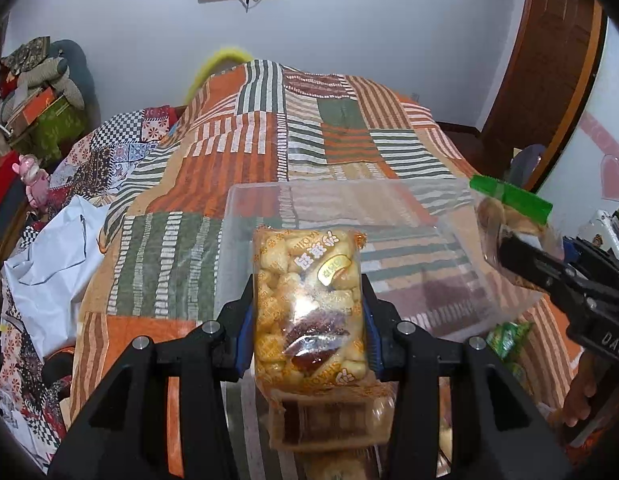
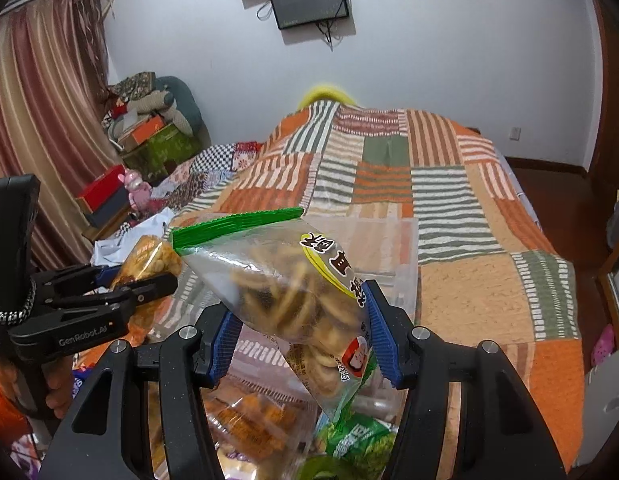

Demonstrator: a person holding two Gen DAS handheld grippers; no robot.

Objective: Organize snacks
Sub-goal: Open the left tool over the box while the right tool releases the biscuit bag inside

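Left gripper [image 1: 309,312]: jaws clamped on the yellow pack [image 1: 309,300], a clear wrapper of puffed snacks. Pack stands lengthwise along the fingers, lower centre of the left view, its far end pointing up-frame toward the bin [image 1: 449,216].

Bin: clear plastic, open-topped, resting on the striped quilt [image 1: 269,140]. It occupies centre to right of the left view, directly beyond the yellow pack's far end. Near rim is hard to trace through the plastic; whether the pack overhangs it cannot be told.

Right gripper [image 2: 305,332]: blue pads [image 2: 383,336] pressed on either side of the biscuit bag [image 2: 285,280], a clear bag of round biscuits with a green top strip. Bag lies tilted, long axis running from lower right to upper left of the right view, green strip uppermost. In the left view the same bag hangs at the right edge, at the bin's right corner.

Loose snacks [image 2: 357,440]: green and orange packets, bottom of the right view, under the right gripper.

Judgement: both loads are held off the quilt, bin ahead of each. The left pack is aligned end-on with the bin's middle; a forward and downward carry would serve. The biscuit bag sits nearer the bin's right wall and crosswise, so likely needs levelling.
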